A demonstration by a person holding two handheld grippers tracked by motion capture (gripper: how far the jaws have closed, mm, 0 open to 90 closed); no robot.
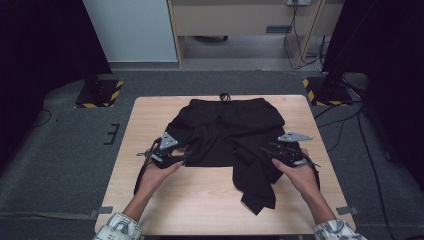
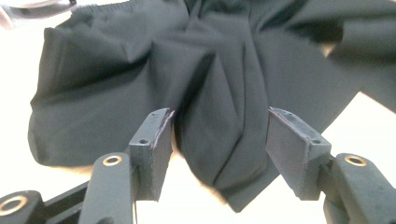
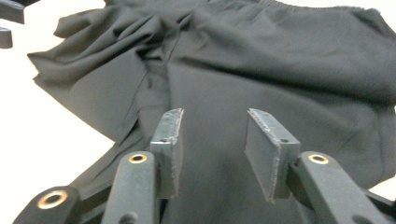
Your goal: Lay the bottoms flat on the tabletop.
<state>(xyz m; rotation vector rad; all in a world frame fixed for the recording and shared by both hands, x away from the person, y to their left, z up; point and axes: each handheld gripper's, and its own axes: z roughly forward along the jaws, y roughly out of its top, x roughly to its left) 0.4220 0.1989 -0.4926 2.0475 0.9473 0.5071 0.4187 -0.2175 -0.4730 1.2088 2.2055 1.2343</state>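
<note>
- Black shorts (image 1: 227, 132) lie crumpled mid-table (image 1: 150, 125), waistband at the far edge
- My left gripper (image 2: 219, 140) gapes over a hem fold (no pinch)
- My right gripper (image 3: 212, 135), jaws parted, hovers above cloth

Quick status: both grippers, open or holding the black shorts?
Left gripper: open, jaws around a fold of the black shorts, not pinching.
Right gripper: open over the cloth, holding nothing.

Black shorts (image 1: 227, 132) lie crumpled on the light wooden table (image 1: 200, 200).
</note>
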